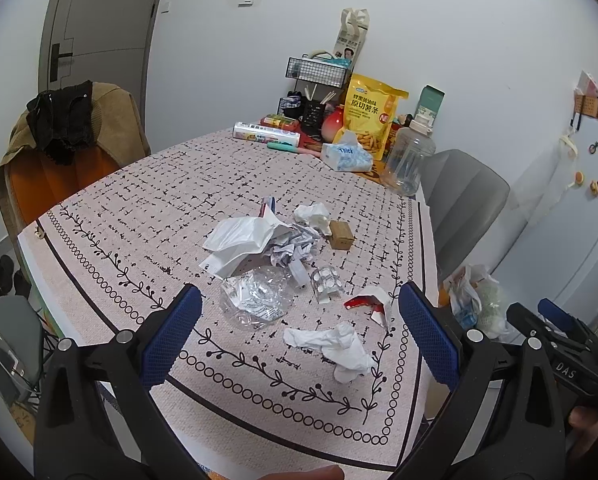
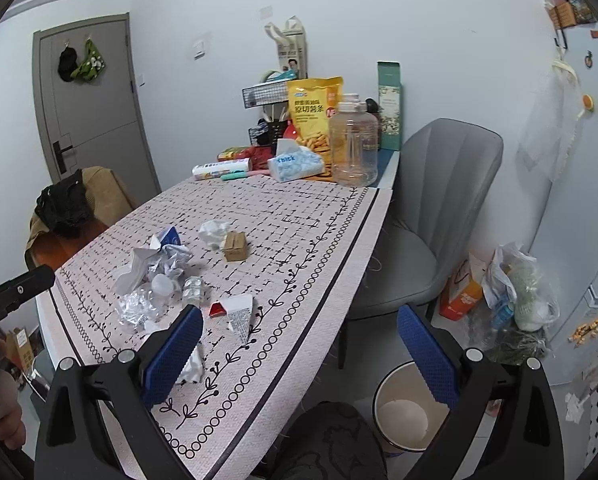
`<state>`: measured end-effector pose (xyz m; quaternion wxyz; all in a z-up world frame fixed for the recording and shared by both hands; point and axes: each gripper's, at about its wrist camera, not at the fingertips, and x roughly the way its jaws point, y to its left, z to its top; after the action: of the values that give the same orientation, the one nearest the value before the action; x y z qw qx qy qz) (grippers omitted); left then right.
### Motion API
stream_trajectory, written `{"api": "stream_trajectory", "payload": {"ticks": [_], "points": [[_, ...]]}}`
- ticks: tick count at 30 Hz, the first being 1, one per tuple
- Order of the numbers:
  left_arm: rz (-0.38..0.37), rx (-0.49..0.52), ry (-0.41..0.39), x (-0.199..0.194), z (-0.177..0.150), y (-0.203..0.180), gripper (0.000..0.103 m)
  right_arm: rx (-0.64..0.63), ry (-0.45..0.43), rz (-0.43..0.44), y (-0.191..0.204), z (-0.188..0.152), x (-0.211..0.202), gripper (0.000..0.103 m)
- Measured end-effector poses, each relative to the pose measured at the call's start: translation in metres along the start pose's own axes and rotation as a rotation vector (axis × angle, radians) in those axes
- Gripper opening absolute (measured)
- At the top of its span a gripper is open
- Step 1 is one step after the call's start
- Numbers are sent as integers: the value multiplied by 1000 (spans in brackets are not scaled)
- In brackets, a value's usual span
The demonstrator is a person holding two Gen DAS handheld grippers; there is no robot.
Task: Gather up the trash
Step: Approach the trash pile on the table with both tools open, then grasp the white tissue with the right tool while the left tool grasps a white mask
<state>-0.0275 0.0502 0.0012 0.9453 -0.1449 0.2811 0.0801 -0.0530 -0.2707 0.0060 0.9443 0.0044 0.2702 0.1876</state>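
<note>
blue pads on my left tongs (image 1: 299, 336) fill the bottom of that feed, spread wide apart with nothing between them, hovering above the near end of the table. straight ahead of them lies a crumpled white tissue (image 1: 335, 346) on the tablecloth (image 1: 139, 216), which is pinkish with a black grid and a leafy ring border. a bit further out are a torn red and white wrapper (image 1: 369, 304), crinkled clear plastic (image 1: 255, 296), a blister pack (image 1: 326, 280), a white bag with balled-up paper (image 1: 243, 242) and a small cardboard box (image 1: 342, 235).

my right tongs (image 2: 299, 354) are released too, holding nothing, out over the table's right edge. below their right pad sits a white bin (image 2: 405, 408) on the floor. beyond that is a grey chair (image 2: 439, 200), with a heap of bags (image 2: 507, 292) against the fridge.

far end of the table is cluttered: yellow snack bag (image 1: 373, 116), tissue pack (image 1: 347, 154), clear jug (image 1: 409, 156). grey door (image 2: 87, 100) back left.
</note>
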Motion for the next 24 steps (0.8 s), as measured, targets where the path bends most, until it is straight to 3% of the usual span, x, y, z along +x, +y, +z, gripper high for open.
{"api": "stream_trajectory", "payload": {"ticks": [13,24], "points": [[-31,-31,61,34,2,15,98,-34,-13,88,13,5,19,95],[-19,-73,139,70,-7,43,96,-85,142,174,38,-2,65,95]]}}
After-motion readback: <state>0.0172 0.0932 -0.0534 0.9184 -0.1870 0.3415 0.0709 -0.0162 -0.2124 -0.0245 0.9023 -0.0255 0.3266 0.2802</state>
